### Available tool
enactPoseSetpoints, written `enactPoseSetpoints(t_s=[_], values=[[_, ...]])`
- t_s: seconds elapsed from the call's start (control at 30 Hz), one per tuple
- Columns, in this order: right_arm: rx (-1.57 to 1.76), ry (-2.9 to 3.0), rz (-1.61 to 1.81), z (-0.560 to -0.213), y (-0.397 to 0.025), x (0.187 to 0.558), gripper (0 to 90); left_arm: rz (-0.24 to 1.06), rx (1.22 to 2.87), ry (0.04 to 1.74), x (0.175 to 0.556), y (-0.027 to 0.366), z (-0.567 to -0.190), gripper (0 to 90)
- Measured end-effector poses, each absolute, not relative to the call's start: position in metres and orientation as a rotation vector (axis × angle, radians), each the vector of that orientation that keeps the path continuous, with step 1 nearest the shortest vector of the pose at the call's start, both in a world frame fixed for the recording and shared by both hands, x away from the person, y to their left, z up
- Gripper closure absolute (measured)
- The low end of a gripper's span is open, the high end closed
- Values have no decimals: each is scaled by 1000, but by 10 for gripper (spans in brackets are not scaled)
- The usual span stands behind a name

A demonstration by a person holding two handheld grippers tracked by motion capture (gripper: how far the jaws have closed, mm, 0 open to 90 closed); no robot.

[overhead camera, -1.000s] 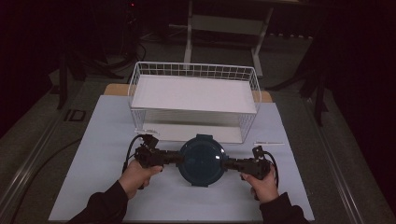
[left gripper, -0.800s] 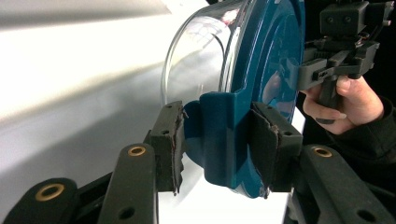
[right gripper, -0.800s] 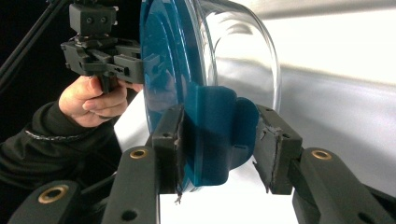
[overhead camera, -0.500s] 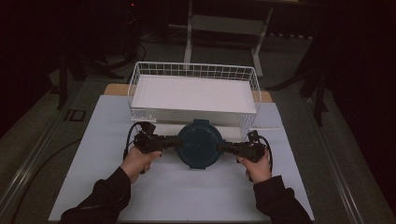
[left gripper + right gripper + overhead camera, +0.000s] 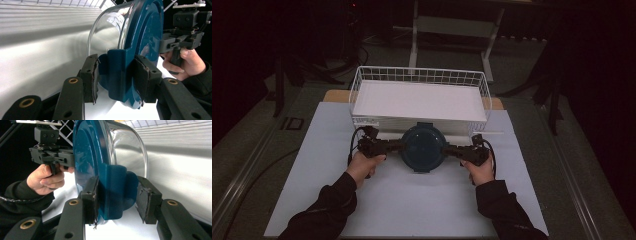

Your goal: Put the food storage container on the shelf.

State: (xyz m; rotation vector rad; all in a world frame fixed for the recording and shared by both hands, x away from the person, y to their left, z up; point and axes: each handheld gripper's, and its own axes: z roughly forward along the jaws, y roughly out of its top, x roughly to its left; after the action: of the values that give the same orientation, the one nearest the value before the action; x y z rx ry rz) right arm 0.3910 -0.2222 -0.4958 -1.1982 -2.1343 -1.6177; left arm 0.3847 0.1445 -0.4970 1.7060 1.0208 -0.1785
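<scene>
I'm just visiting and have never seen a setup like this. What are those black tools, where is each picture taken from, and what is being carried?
No robot here: a person holds a hand-operated two-jaw tool in each hand. The top picture looks down from above the table. There the left gripper and right gripper clamp opposite sides of a round container with a blue lid, just in front of a white wire basket on a white table cover. The other two pictures come from small cameras riding on each tool. In them the black jaws pinch the lid's blue side tabs, and the clear glass bowl under the lid shows.
</scene>
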Motion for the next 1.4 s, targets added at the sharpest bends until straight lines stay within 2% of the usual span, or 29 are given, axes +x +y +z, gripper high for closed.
enactPoseSetpoints(t_s=[0.3, 0.47, 0.6, 0.77, 1.13, 1.4], values=[[-1240, -2161, -1582, -508, -219, 398, 556, -178, 1710, 1035, 392, 146, -511, 568], [-1253, -2214, -1591, -505, -217, 403, 550, -184, 1705, 1057, 395, 144, -509, 565], [-1289, -2236, -1582, -504, -216, 405, 534, -137, 1723, 1055, 397, 143, -508, 558], [-1306, -2234, -1584, -504, -216, 407, 518, -165, 1685, 1069, 400, 144, -512, 547], [-1326, -2283, -1622, -504, -212, 407, 473, -79, 1618, 1073, 398, 143, -519, 511], [-1325, -2335, -1653, -502, -210, 407, 462, -32, 1629, 1086, 400, 143, -519, 414]])
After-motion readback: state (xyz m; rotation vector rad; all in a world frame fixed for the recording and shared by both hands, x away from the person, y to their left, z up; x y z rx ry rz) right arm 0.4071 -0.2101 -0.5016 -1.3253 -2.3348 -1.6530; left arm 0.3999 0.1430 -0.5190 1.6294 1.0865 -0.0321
